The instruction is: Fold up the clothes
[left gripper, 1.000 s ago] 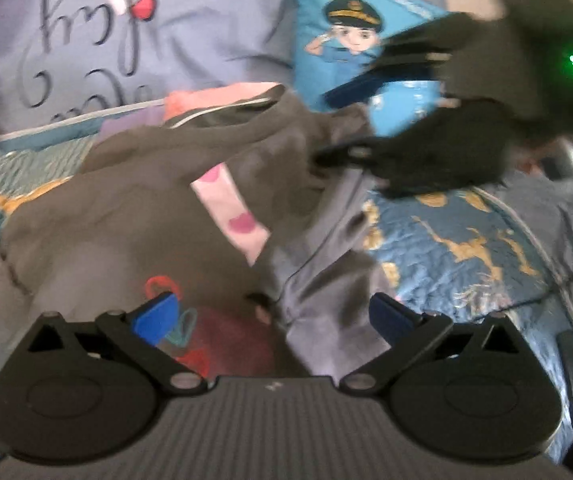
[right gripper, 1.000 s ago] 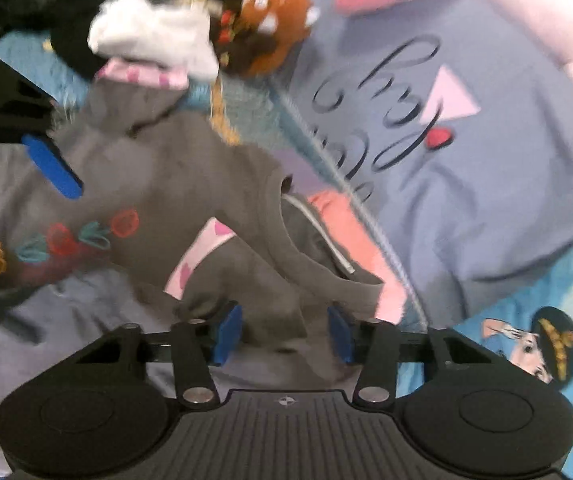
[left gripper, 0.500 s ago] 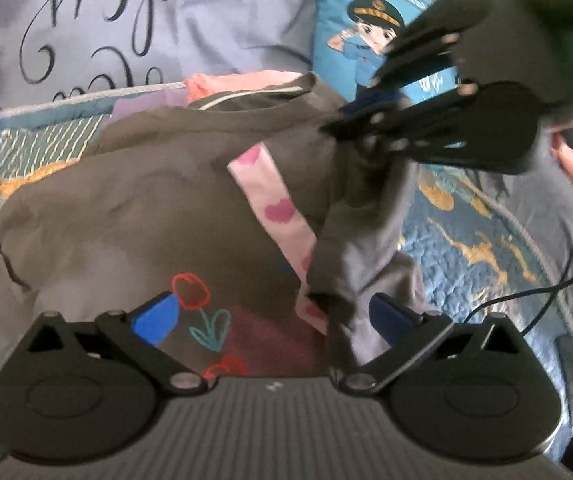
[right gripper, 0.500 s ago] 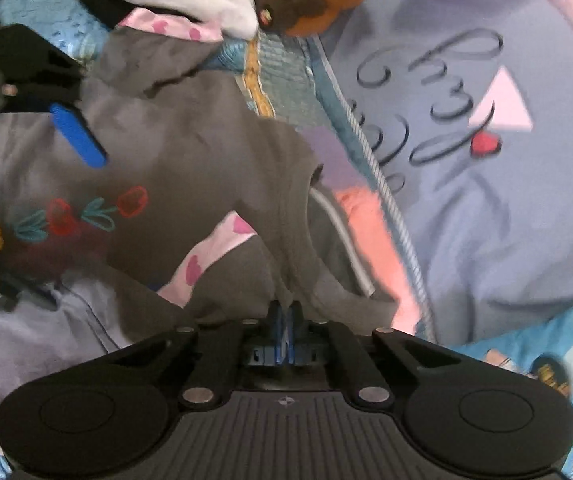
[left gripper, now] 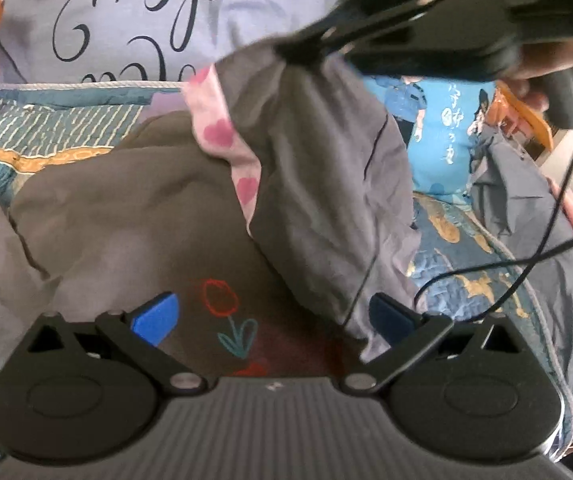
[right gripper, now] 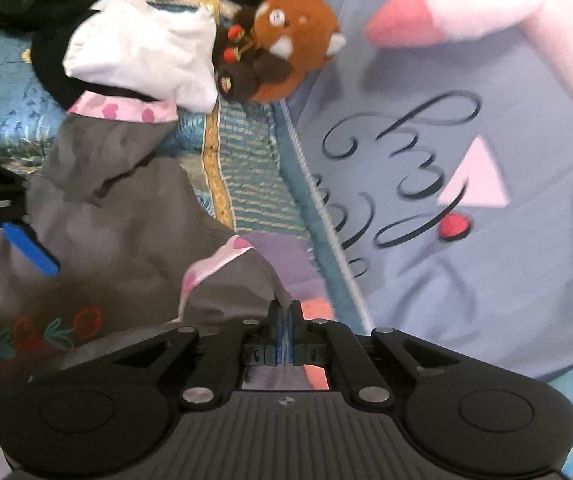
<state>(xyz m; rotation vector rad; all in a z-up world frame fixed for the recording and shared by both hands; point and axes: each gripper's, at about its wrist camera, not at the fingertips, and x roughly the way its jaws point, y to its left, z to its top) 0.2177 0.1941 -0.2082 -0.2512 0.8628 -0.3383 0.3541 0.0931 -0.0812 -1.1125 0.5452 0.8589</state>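
We've got the sleeve up now. A second ago the right gripper (right gripper: 284, 330) had its jaws apart over the grey top (left gripper: 134, 216); since then they've snapped together on a fold of it, and the pinched sleeve (left gripper: 314, 168) with its pink heart-print cuff (left gripper: 226, 136) has swung up and over the body of the garment, where earlier it lay low beside the collar. From the left wrist view we see the right gripper high at the top edge, the sleeve hanging from it like a curtain.

The grey top lies spread on the patterned quilt (left gripper: 66, 128), its tulip embroidery (left gripper: 226, 320) right in front of us. Behind it sits the grey-blue pillow (right gripper: 466, 220) with black script, close against the garment's far edge. To the left there's a red panda plush (right gripper: 286, 44) and a white cloth (right gripper: 142, 52) piled near the other cuff (right gripper: 122, 112). On the right a black cable (left gripper: 546, 240) loops across the quilt, just beside the hanging sleeve. Bare quilt shows only between the garment and the pillow.

Our left gripper (left gripper: 274, 318) hovers low over the chest of the top, blue pads (left gripper: 154, 318) wide apart, nothing pressed between them.
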